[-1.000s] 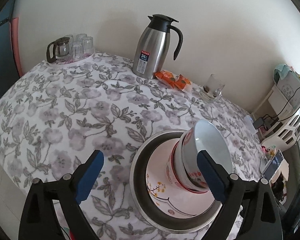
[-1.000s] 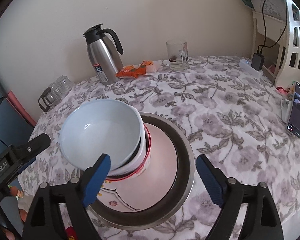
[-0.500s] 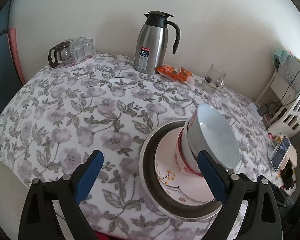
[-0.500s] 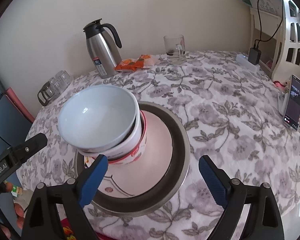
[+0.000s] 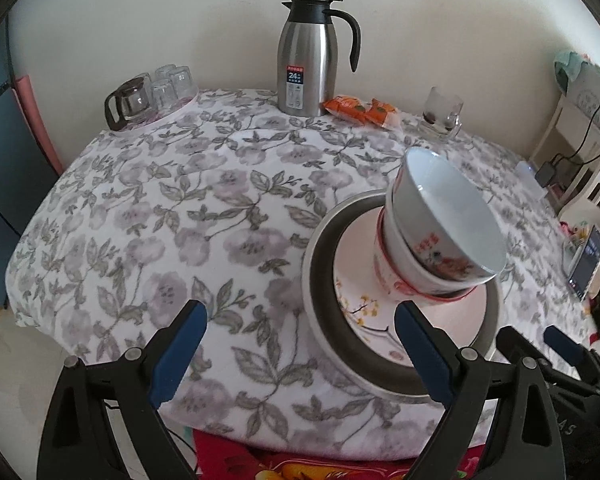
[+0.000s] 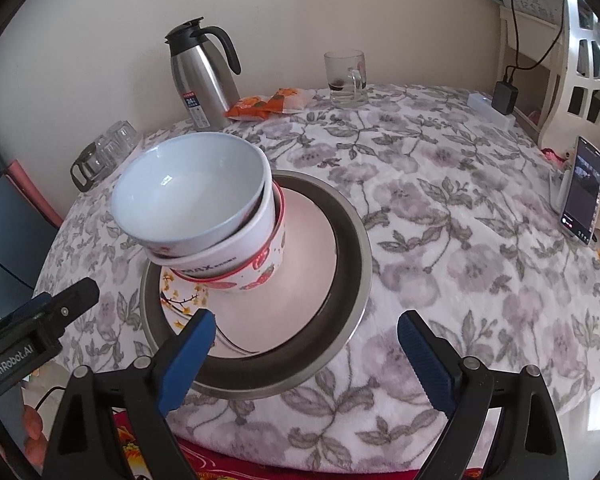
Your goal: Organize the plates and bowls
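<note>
A stack of white bowls with red print [image 5: 432, 236] [image 6: 216, 216] stands on a pink flowered plate [image 5: 364, 300] [image 6: 300, 256], which lies in a wide steel basin [image 5: 320, 280] [image 6: 352, 264] near the table's front edge. The top bowl [image 6: 192, 188] leans. My left gripper [image 5: 300, 344] is open and empty, above the front edge, left of the basin. My right gripper [image 6: 306, 344] is open and empty, just in front of the basin. The left gripper [image 6: 40, 320] shows at the left of the right wrist view.
On the floral tablecloth [image 5: 180, 208] at the back stand a steel thermos jug [image 5: 310, 56], orange snack packets [image 5: 360, 110], a glass mug [image 5: 442, 114] and a tray of glasses [image 5: 152, 94]. A phone [image 6: 582, 192] stands at the right edge. A white shelf [image 6: 572, 52] is beyond.
Both grippers have drawn back from the basin and bowls toward the table's front edge. The stack has not moved.
</note>
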{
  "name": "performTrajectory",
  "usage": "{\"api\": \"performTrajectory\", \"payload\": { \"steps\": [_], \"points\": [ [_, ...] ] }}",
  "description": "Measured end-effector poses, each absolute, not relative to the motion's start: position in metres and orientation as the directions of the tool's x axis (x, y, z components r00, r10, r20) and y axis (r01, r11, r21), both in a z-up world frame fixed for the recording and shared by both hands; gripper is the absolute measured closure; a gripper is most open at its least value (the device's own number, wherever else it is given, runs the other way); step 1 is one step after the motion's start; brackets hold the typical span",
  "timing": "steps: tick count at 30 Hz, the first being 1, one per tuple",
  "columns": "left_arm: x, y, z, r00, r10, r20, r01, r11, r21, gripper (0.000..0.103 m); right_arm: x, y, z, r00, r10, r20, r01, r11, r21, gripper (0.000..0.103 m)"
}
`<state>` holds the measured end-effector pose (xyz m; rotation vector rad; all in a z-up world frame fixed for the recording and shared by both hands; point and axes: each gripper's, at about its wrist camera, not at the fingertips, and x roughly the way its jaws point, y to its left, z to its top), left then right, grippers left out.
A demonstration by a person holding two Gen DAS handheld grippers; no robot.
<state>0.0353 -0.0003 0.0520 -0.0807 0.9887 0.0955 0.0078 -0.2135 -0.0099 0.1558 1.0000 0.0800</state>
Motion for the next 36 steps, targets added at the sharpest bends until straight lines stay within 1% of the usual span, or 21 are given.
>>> {"api": "performTrajectory", "payload": {
  "steps": [13, 36],
  "points": [
    [0.023, -0.005, 0.047, 0.502, 0.104, -0.858, -0.125, 0.991, 0.047, 0.008, -0.004, -0.216, -0.008, 0.531, 0.124, -0.838, 0.013, 0.988, 0.154, 0.009],
    [0.022, -0.007, 0.040, 0.472, 0.106, -0.875, -0.130, 0.990, 0.050, 0.008, -0.010, -0.218, -0.008, 0.531, 0.123, -0.838, 0.032, 0.986, 0.165, 0.009]
  ]
}}
